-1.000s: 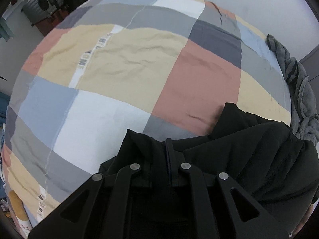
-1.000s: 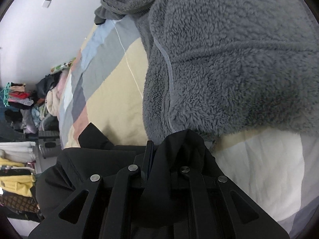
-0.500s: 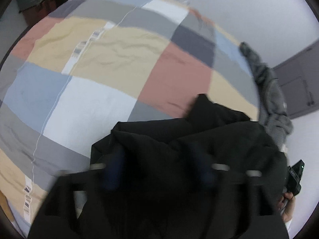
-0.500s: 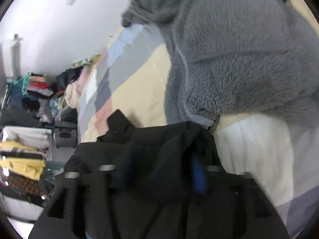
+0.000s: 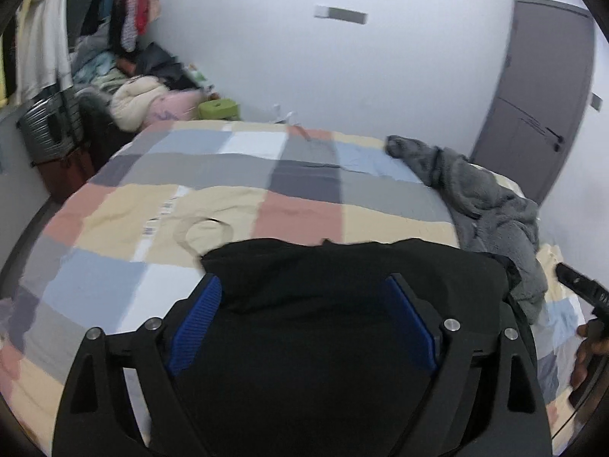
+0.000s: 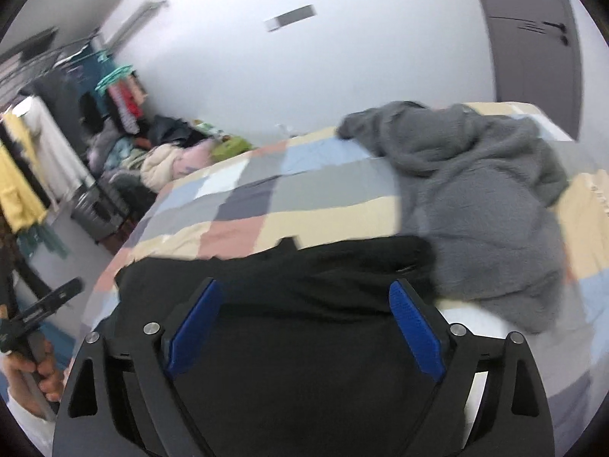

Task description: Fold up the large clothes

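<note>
While black garment (image 5: 342, 266) lies on bed (image 5: 213, 175) | grey fleece (image 5: 491, 205) beside it

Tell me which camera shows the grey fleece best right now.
The right wrist view: there the grey fleece fills much of the right half, heaped on the bed and touching the black garment. The left wrist view shows it smaller, stretched along the bed's right edge, near the picture's rim.

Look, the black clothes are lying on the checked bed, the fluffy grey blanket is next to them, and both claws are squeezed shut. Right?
Not quite: both claws are open. The left claw and right claw stand wide in the wrist views, above the black clothes beside the grey blanket.
</note>
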Motion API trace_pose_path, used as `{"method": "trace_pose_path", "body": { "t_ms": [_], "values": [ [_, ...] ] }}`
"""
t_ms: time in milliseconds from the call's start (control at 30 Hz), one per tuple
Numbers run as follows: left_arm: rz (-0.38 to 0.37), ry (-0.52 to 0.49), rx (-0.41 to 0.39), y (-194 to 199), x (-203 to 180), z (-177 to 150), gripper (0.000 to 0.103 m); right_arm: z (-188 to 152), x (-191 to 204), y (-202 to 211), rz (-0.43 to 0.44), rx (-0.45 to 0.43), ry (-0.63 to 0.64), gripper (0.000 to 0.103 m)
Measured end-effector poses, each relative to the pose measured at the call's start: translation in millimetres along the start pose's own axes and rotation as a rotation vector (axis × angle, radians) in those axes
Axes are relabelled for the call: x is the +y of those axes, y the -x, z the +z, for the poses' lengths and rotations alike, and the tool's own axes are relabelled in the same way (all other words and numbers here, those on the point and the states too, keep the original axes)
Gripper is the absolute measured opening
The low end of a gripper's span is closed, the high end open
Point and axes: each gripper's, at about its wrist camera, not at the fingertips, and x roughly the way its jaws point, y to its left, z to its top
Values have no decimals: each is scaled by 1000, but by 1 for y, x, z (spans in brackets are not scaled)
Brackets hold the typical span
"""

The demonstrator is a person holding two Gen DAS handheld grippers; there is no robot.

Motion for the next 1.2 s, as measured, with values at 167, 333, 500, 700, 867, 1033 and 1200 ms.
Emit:
{"method": "trace_pose_path", "body": {
  "t_ms": [167,333,500,700,867,1033,1200],
  "values": [
    [19,-28,77,-49,-21,-19,88,-40,48,-65,76,117,56,90],
    [52,-28,120,-86,-19,-27,88,-46,69,-98,29,94,132,96],
    [49,6,132,-105,-13,-30,89,-45,61,-122,27,121,126,102],
    [88,-19,146,-121,-22,-31,89,-44,53,-140,11,140,126,103],
    [77,-9,149,-109,-18,-34,89,-46,53,-125,34,149,133,102],
    [75,15,71,-58,0,-45,91,-52,33,-75,57,96,124,102],
    [144,58,-53,5,47,-69,103,-62,-8,-25,7,45,112,102]
  ]
}}
